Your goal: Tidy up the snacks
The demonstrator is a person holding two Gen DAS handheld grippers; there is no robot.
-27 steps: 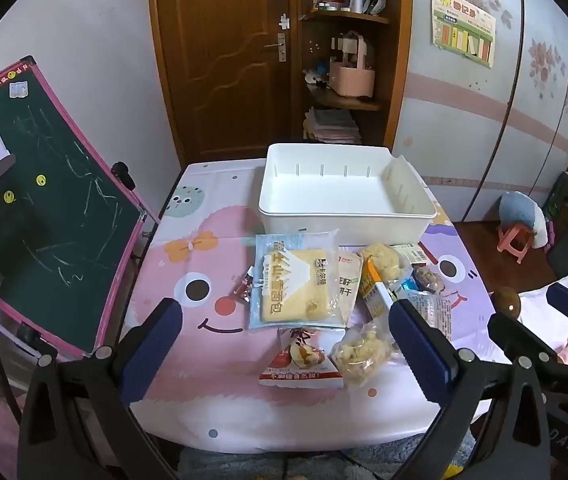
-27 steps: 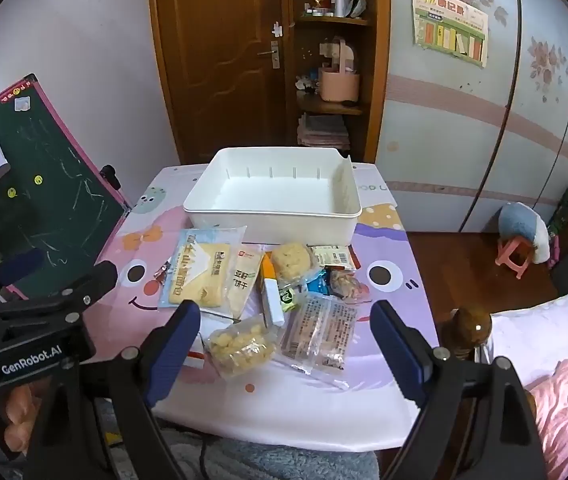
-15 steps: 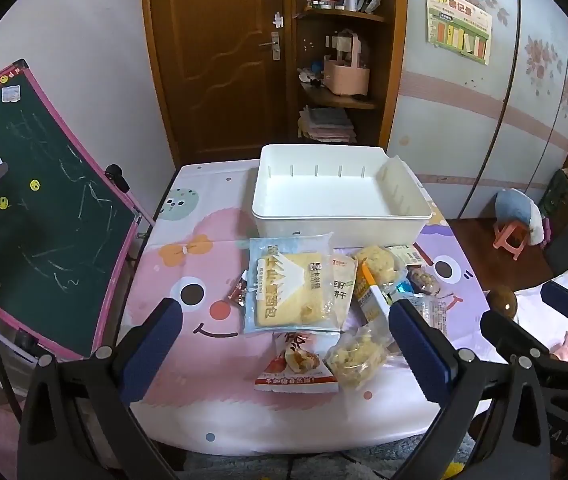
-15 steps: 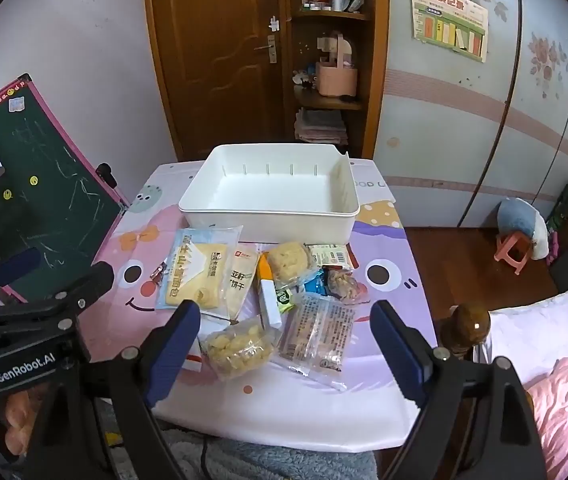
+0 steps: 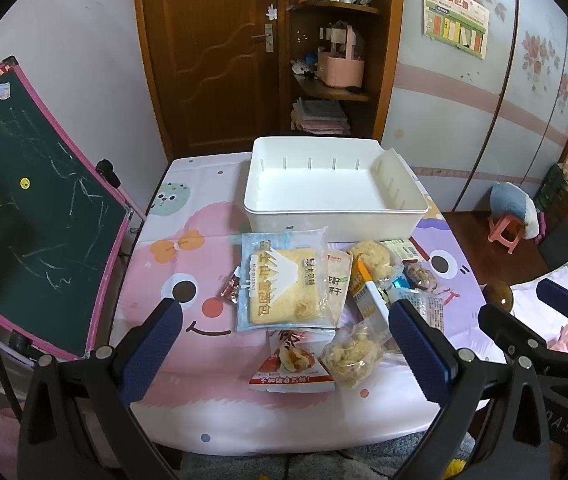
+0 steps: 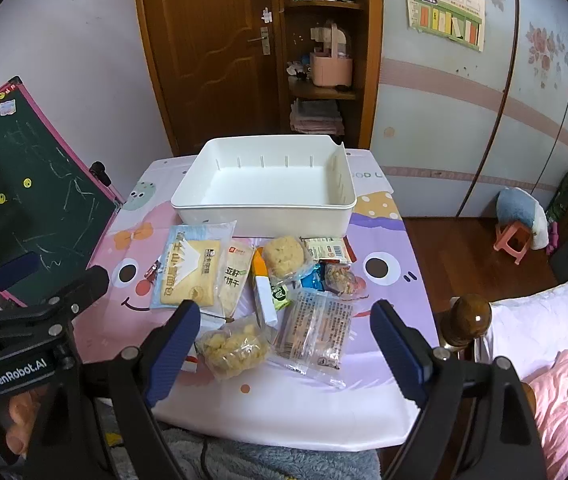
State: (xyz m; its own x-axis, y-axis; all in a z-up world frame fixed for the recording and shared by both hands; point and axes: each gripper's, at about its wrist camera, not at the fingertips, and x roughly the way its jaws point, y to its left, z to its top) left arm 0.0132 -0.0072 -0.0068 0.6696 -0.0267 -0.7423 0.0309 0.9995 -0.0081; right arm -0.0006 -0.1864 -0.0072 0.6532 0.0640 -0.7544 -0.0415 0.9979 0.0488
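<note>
White plastic forms the rectangular storage bin (image 5: 336, 196) at the far side of the tabletop (image 5: 188, 360), which wears a pink and lilac cartoon-face cloth; the bin is empty. The snacks lie in a loose cluster just near of it: a large pale-blue packet of yellow sliced bread (image 5: 284, 284), a white cracker packet (image 5: 338, 288) tucked partly under its right edge, a round yellow cake in clear wrap (image 5: 372, 258), a narrow orange-and-white box (image 5: 368, 294), a clear bag of yellow puffed pieces (image 5: 354, 354) and a triangular red-and-white pouch (image 5: 290, 364).

Only the right wrist view shows the flat clear packet of brown biscuits (image 6: 314, 334) whole; in the left view the right finger (image 5: 420, 348) of the left hand-held gripper (image 5: 284, 348) covers most of it. The right view hides nearly all of the triangular pouch behind a blue pad of the right hand-held gripper (image 6: 284, 344). A small dark-red wrapper (image 5: 230, 286) peeks from under the bread packet's left edge, too small to read.

Both hand-held grippers hover over the near edge of the tabletop, jaws spread wide and holding nothing. The puffed-pieces bag lies nearest, between each pair of fingers in view, untouched. The bin stands well beyond.
</note>
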